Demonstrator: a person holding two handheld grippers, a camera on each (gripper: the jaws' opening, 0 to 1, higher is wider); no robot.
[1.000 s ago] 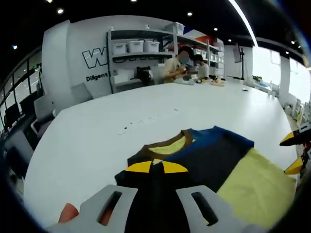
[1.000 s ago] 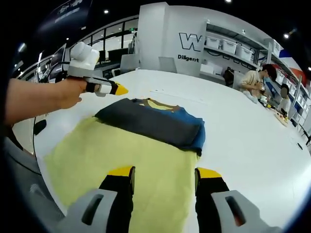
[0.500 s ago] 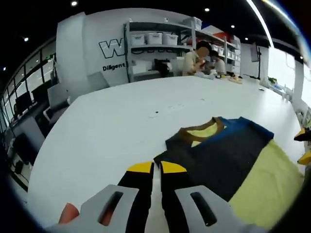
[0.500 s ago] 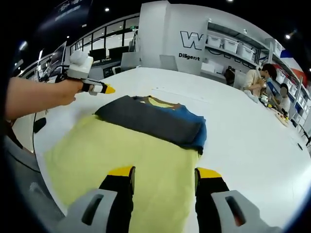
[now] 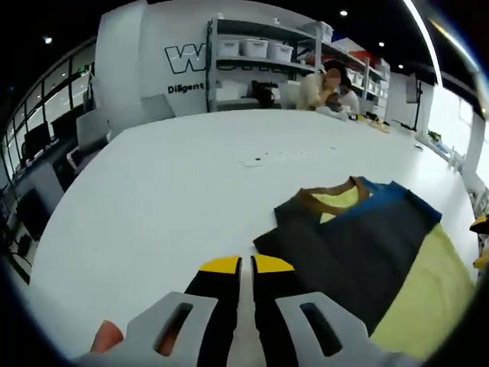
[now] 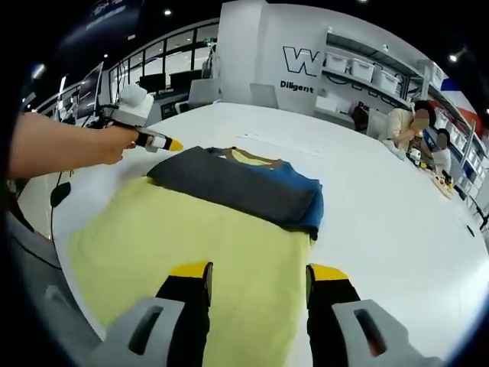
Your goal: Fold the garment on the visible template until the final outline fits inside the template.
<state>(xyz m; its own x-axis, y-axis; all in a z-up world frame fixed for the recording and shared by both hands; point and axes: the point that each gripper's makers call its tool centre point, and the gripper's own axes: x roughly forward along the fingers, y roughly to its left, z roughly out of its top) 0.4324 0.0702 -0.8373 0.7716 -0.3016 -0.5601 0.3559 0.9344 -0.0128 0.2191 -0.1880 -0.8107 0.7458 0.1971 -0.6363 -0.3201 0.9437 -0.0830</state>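
Note:
The garment [image 6: 229, 222] lies flat on the white table [image 6: 382, 222], its yellow body spread toward me and a dark navy and blue part [image 6: 244, 187] folded across the collar end. My right gripper [image 6: 258, 274] hovers open over the yellow cloth with nothing between its jaws. My left gripper [image 5: 246, 264] is shut and empty over bare table, just left of the garment's dark fold [image 5: 351, 245]. From the right gripper view, the left gripper [image 6: 164, 143] is held in a hand beside the fold's left corner. The right gripper's yellow tips [image 5: 481, 260] peek in at the edge.
Faint small marks [image 5: 267, 157] dot the table beyond the garment. People sit at the table's far end [image 5: 328, 84] before shelves with white bins [image 5: 244, 50]. Chairs and desks stand off the table's left side [image 5: 84, 145].
The left gripper has drawn back to the left, off the dark fold and onto bare table, still shut. The right gripper has held still, open over the yellow cloth.

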